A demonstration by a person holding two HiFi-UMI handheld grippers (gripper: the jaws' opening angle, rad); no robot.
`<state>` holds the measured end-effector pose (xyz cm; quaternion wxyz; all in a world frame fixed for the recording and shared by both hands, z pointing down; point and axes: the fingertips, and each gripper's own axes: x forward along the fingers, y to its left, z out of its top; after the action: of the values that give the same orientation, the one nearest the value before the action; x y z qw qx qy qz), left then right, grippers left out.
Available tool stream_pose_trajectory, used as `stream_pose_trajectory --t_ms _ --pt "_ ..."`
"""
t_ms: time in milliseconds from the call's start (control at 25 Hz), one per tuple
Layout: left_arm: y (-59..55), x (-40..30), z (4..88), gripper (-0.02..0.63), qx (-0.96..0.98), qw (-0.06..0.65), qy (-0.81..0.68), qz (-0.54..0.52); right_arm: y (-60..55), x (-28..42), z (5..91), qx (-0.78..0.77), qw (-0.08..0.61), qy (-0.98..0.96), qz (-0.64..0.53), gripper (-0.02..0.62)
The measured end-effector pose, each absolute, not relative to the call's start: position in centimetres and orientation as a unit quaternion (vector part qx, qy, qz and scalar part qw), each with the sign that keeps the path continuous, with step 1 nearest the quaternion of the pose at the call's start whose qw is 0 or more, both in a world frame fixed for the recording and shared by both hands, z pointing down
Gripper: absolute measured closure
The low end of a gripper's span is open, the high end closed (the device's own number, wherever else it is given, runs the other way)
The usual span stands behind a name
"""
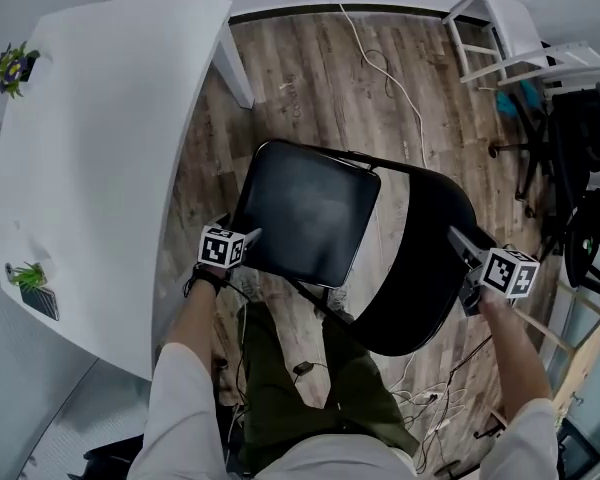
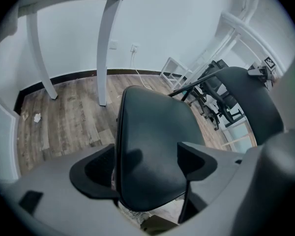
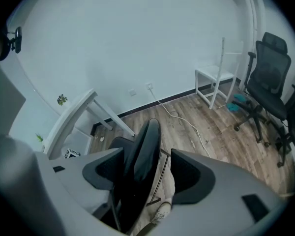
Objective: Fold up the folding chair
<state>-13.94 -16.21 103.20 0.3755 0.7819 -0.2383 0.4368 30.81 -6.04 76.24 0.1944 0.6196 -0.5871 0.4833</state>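
Observation:
The black folding chair stands open in front of me on the wood floor. Its seat (image 1: 305, 213) is toward the table and its backrest (image 1: 420, 268) is at the right. My left gripper (image 1: 248, 238) is at the seat's near left corner. In the left gripper view, the left gripper (image 2: 145, 163) is open, one jaw on either side of the seat (image 2: 152, 141). My right gripper (image 1: 458, 240) is at the backrest's right edge. In the right gripper view, the right gripper (image 3: 145, 168) straddles the backrest (image 3: 142, 156), seen edge-on. The backrest lies against the left pad, and a gap shows at the right pad.
A white table (image 1: 100, 148) with two small plants (image 1: 15, 68) stands close on the left. A white cable (image 1: 380, 68) runs across the floor behind the chair. A white rack (image 1: 500, 28) and black office chairs (image 1: 580, 158) fill the right. More cables (image 1: 430, 408) lie near my feet.

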Motion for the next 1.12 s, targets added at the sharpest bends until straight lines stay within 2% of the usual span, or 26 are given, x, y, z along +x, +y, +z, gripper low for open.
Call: stream_pose_trajectory --t_ms 200,440,520,840,1120 --pt "-16.2 -14.3 105.9 0.206 0.778 0.39 -0.223 0.44 -6.5 30.5 76.8 0.599 0.198 -0.59 0.503 0.304" --pt "-16.8 -14.3 108.5 0.206 0.773 0.432 -0.211 0.415 -6.8 29.7 77.0 0.579 0.187 -0.594 0.527 0.415" --pt "-17.0 -14.3 109.4 0.206 0.771 0.446 -0.203 0.407 -6.9 29.4 77.1 0.576 0.183 -0.591 0.534 0.433" --pt "-16.9 -14.1 112.8 0.204 0.756 0.501 -0.148 0.395 -8.2 28.3 77.3 0.552 0.149 -0.592 0.568 0.48" --pt "-16.5 -12.8 113.7 0.195 0.732 0.595 -0.058 0.328 -8.4 28.1 78.1 0.55 0.147 -0.577 0.586 0.503"
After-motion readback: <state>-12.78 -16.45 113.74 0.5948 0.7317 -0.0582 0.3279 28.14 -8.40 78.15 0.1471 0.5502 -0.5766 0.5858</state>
